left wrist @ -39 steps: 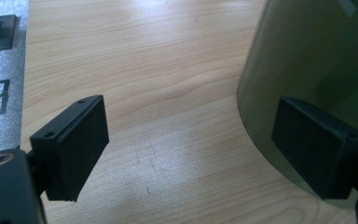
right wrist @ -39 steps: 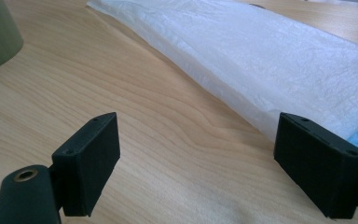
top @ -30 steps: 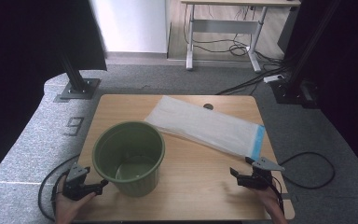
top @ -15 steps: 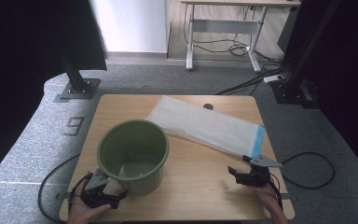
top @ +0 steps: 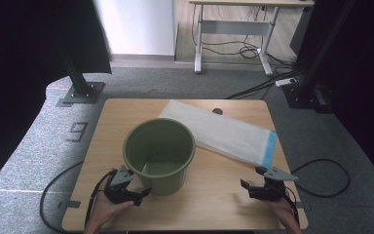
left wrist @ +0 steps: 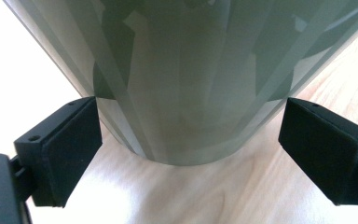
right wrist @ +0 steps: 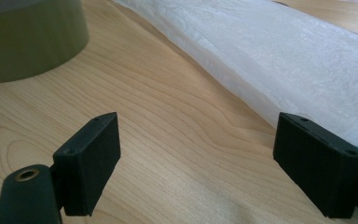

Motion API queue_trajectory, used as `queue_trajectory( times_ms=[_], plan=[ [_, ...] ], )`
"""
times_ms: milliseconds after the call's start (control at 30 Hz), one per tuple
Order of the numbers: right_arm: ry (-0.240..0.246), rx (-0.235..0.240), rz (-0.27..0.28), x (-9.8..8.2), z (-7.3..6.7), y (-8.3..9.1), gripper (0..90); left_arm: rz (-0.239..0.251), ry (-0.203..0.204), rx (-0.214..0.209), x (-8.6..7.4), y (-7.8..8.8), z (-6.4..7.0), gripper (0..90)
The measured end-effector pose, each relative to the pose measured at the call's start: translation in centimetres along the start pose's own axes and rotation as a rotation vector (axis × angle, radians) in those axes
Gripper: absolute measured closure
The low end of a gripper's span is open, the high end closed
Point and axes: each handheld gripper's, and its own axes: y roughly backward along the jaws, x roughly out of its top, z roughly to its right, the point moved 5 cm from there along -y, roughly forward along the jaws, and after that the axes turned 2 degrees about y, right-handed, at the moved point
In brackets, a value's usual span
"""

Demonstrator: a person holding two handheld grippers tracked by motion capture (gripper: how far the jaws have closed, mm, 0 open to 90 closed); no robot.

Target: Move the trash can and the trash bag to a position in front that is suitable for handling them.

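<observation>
While left hand-held gripper (left wrist: 186, 154) gapes, perhaps touching green bucket (top: 159, 153), right hand-held gripper (right wrist: 205, 163) open beside white bag (right wrist: 279, 60)

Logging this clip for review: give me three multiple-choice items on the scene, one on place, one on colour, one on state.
1. Where does the white plastic bag lie?
A. inside the bucket
B. on the table behind and right of the bucket
C. on the floor

2. What colour is the bucket?
A. green
B. red
C. blue

3. How are the left gripper jaws?
A. shut
B. open, either side of the bucket's base
C. holding the bag

Answers: 1 B, the high view shows it flat on the wood; 2 A, green wall and rim; 3 B, the jaws stand wide apart.
</observation>
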Motion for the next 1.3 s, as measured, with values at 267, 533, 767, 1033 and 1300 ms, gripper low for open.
queue_trajectory(
  times_ms=[267,533,767,1033,1300],
  plan=[
    [0.007,0.003,-0.019,-0.2,-0.2,-0.3,14.4,0.005,-0.002,-0.04,1.9,-2.4,0.0,5.6],
    [0.029,0.013,-0.044,-0.5,-0.7,-0.7,14.4,0.014,0.004,-0.054,3.2,-4.2,0.1,5.5],
    [0.039,0.004,-0.058,-0.6,-0.7,-0.8,14.9,0.012,0.003,-0.054,4.4,-5.5,0.1,5.9],
    [0.053,0.004,-0.069,-0.8,-0.9,-1.0,14.9,0.027,0.002,-0.014,4.2,-3.6,-0.2,7.1],
    [0.062,0.004,-0.08,-0.8,-1.1,-1.2,14.9,0.034,0.02,0.003,3.1,-2.0,-0.7,8.2]
  ],
)
